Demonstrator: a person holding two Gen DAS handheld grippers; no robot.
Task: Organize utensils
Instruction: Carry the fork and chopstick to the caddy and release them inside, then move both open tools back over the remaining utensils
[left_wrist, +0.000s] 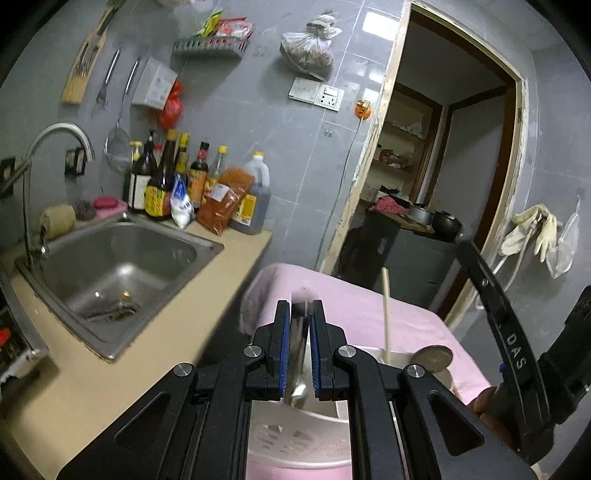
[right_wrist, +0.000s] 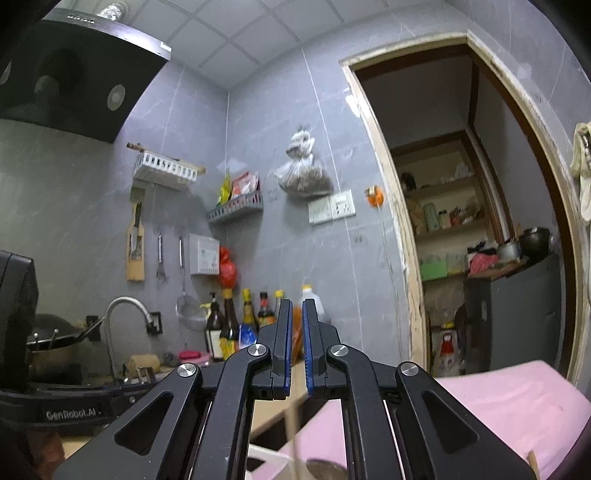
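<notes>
My left gripper (left_wrist: 299, 306) is shut on a metal spoon (left_wrist: 298, 343), whose handle runs up between the blue pads and whose bowl hangs down near a white plastic utensil basket (left_wrist: 295, 443) on a pink cloth. A pale chopstick (left_wrist: 386, 314) stands upright in the holder, beside a round metal ladle head (left_wrist: 433, 357). My right gripper (right_wrist: 297, 306) has its jaws nearly together with nothing visible between them, raised above the pink cloth (right_wrist: 517, 402). The rim of the white basket (right_wrist: 266, 456) shows at the bottom of the right wrist view.
A steel sink (left_wrist: 110, 266) with a curved tap (left_wrist: 59, 136) is set in the beige counter (left_wrist: 92, 376) at left. Sauce bottles (left_wrist: 195, 181) stand behind it. Utensils and racks hang on the grey tiled wall. A doorway (left_wrist: 443, 166) opens at right.
</notes>
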